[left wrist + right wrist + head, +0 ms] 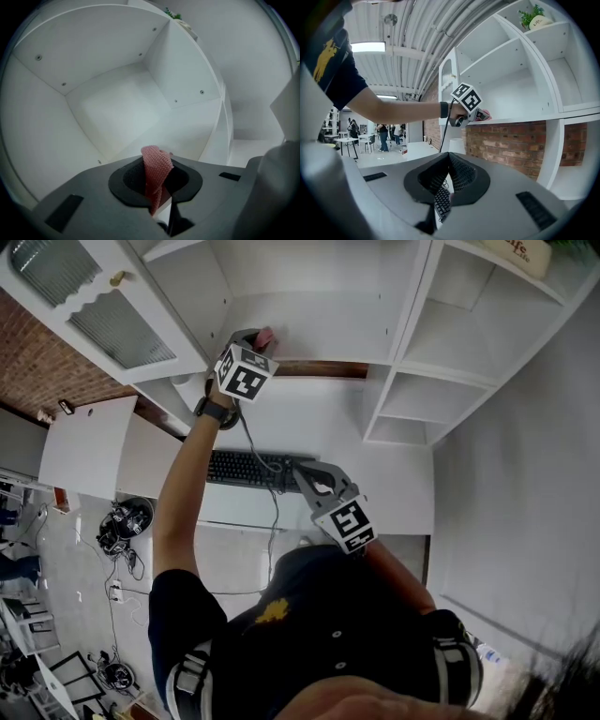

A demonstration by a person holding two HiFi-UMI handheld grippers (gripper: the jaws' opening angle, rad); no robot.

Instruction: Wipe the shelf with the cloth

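A pink knitted cloth (157,168) is pinched in my left gripper (159,187), whose jaws are shut on it, the cloth's top sticking up past them. In the head view this gripper (258,341) reaches up to the front edge of the white shelf (319,343), with the cloth (268,336) on the shelf board. The left gripper view looks into the bare white compartment (122,108). My right gripper (300,467) hangs lower, over the desk, jaws together with nothing held. The right gripper view shows its own jaws (447,157) and the left gripper (480,115) at the shelf edge (525,118).
A black keyboard (248,468) lies on the white desk (394,493) below the shelf. A cabinet door with glass panes (84,296) stands open at the left. More white compartments (422,399) rise at the right, one holding a potted plant (539,19).
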